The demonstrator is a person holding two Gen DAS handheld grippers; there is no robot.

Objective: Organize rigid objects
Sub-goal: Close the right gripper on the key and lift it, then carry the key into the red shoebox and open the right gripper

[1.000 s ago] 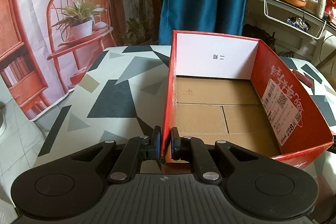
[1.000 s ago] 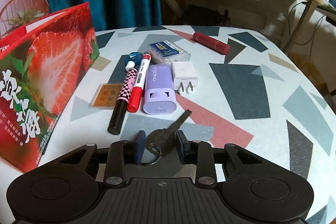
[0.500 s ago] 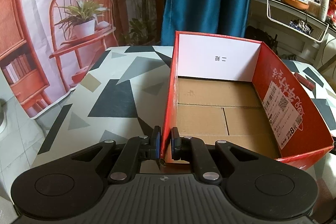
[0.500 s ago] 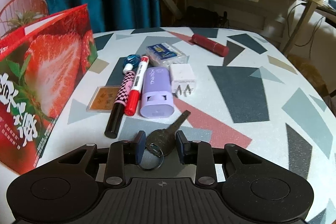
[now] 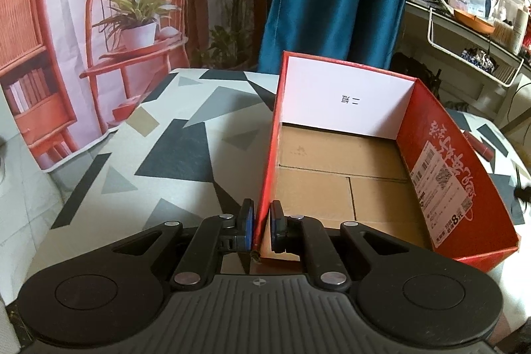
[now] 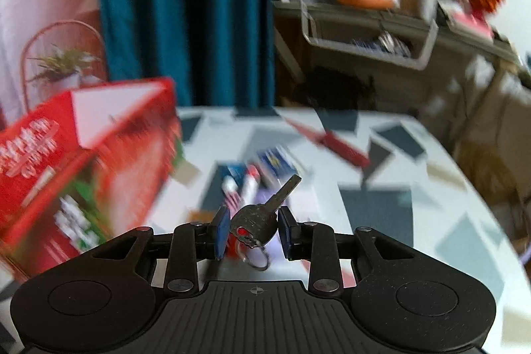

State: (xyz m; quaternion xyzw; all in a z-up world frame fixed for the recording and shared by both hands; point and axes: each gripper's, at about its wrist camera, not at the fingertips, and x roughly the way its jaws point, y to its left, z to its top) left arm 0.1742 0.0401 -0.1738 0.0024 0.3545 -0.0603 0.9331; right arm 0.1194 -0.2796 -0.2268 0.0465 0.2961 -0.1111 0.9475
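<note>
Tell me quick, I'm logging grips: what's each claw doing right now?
Left claw: closed on the red box wall.
Right claw: closed on the key, off the table.

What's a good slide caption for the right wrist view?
Right gripper lifts a key clear of the patterned table, beside the red box.

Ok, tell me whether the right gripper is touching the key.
Touching. The right wrist view shows the right gripper with both pads pressed against the key, its head clamped between them.
</note>
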